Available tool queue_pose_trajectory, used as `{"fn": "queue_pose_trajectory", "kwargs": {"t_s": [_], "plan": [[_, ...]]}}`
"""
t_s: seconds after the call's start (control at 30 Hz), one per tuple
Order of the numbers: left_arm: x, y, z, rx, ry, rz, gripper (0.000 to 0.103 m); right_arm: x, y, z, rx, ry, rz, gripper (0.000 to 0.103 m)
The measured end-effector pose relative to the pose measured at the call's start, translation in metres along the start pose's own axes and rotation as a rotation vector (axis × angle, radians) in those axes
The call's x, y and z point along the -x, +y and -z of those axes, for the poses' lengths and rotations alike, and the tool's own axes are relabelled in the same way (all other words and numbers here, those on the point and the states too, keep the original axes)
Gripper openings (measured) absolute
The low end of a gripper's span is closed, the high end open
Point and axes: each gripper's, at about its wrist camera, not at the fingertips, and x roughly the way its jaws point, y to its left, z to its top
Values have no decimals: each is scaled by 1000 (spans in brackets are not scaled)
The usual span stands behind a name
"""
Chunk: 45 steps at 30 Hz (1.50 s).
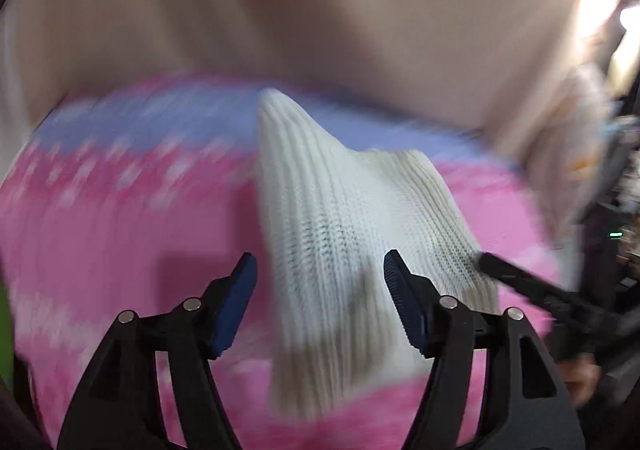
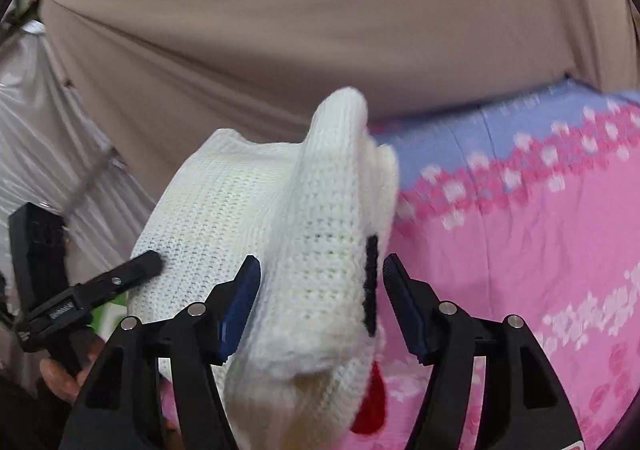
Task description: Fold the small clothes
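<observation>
A white ribbed knit garment [image 1: 340, 218] hangs in a bunch over the pink bedspread [image 1: 100, 242]. It passes between the blue pads of my left gripper [image 1: 320, 254], which is open, with a strip of pink showing beside the left pad. In the right wrist view the same knit [image 2: 304, 250] shows a black stripe [image 2: 371, 282] and a red patch [image 2: 374, 406]. My right gripper [image 2: 320, 257] is open around it, its right pad standing clear of the cloth. One finger [image 1: 520, 282] of the right gripper touches the knit's right edge, and a left finger [image 2: 140, 268] touches its left side.
The pink bedspread [image 2: 520, 270] has a blue band [image 2: 460, 138] with white flecks along its far side. Beige cloth [image 2: 320, 30] fills the background. Pale shiny fabric [image 2: 40, 154] hangs at the left. A hand [image 2: 60, 378] holds the left gripper. Dark clutter [image 1: 624, 218] lines the right edge.
</observation>
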Motion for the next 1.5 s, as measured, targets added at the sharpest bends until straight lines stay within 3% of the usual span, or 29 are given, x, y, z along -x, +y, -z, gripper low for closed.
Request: {"fn": "queue_pose_trajectory", "kwargs": {"t_s": [0.03,0.07,0.1,0.2,0.4,0.5,0.57,0.63,0.7,0.73,0.8,0.9,0.93,1.0,1.03,1.07,1.3,1.5], "plan": [[-26,18,22,23,87,-113,55,-33,-16,21,-30,99,99,53],[-33,31,37,30,129,-142,53,-51,-26,38,-61,169,156,40],[-33,38,49,41,138,-136,54,-60,-35,56,-95,226,172,20],[-12,37,65,23,73,-115,61,-42,-31,79,-119,219,136,22],[-5,12,43,-12,16,-96,73,-36,27,54,-18,177,105,22],[-30,3,38,-57,78,-103,73,-48,50,48,50,186,106,22],[-53,5,44,-64,127,-123,73,-68,49,51,98,236,167,21],[-78,11,53,-68,194,-151,73,-97,30,62,106,306,263,12],[-94,17,62,-56,261,-174,73,-115,10,75,70,364,271,2],[-94,19,63,-43,262,-166,73,-113,8,76,46,368,260,2],[-87,20,64,-17,278,-167,73,-100,12,73,23,354,255,6],[-71,13,62,-17,238,-181,73,-72,24,65,43,287,257,14],[-63,11,61,-9,220,-187,74,-61,27,63,54,255,282,29],[-50,4,61,-7,165,-197,76,-41,33,62,64,194,346,49],[-43,0,61,-9,139,-206,81,-32,33,63,64,170,377,52],[-37,-5,62,-14,116,-212,85,-26,34,65,66,159,400,52],[-16,-34,79,-8,69,-245,87,-5,33,88,73,115,488,59],[-10,-50,96,-43,53,-297,87,-6,36,107,99,130,495,65]]}}
